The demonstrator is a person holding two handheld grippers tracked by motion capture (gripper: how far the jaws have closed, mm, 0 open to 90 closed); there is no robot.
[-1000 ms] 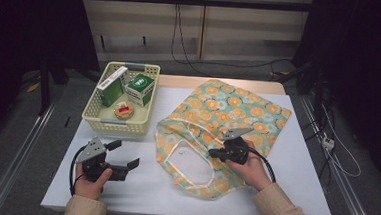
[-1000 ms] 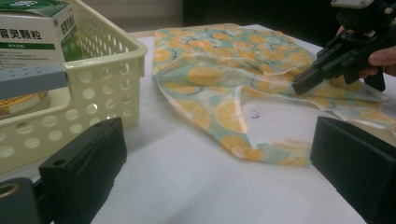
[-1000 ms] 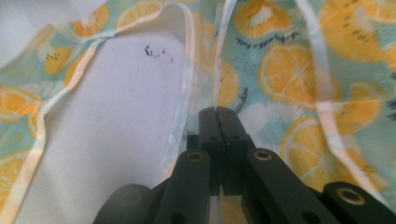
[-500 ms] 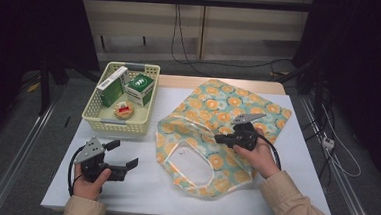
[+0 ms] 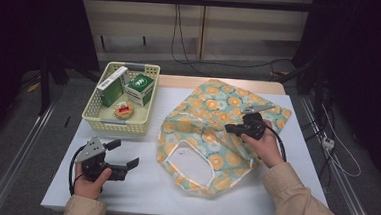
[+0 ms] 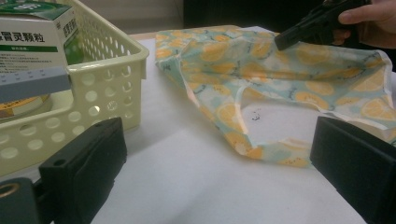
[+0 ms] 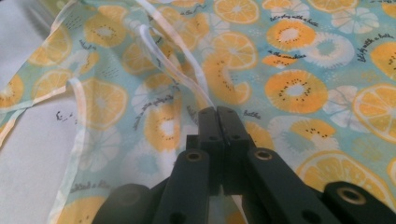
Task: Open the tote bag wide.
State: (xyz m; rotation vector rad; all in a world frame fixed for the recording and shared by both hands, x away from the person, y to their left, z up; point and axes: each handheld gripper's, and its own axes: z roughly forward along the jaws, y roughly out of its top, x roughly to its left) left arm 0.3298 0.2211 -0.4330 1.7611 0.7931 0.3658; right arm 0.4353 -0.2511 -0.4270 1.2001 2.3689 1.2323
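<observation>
A cloth bag (image 5: 212, 134) printed with orange slices lies on the white table (image 5: 148, 185), right of centre. My right gripper (image 5: 228, 129) hovers over its middle, jaws pressed together on a pale handle strap (image 7: 173, 70) of the bag (image 7: 289, 84), which runs up from the tips. The right gripper view shows its tip (image 7: 217, 114) just above the fabric. My left gripper (image 5: 124, 153) rests at the front left, open and holding nothing. In the left gripper view its jaws (image 6: 219, 154) stand wide apart, facing the bag (image 6: 280, 79) and the right gripper (image 6: 286, 40).
A cream plastic basket (image 5: 114, 126) stands at the back left with two green-and-white boxes (image 5: 140, 87) and a small round tin (image 5: 123, 110). The same basket (image 6: 93, 88) is close on the left in the left gripper view. Cables trail off the table's right side.
My right gripper has moved toward the back right and risen slightly, drawing the bag's handle and upper fabric with it. The left gripper has stayed put.
</observation>
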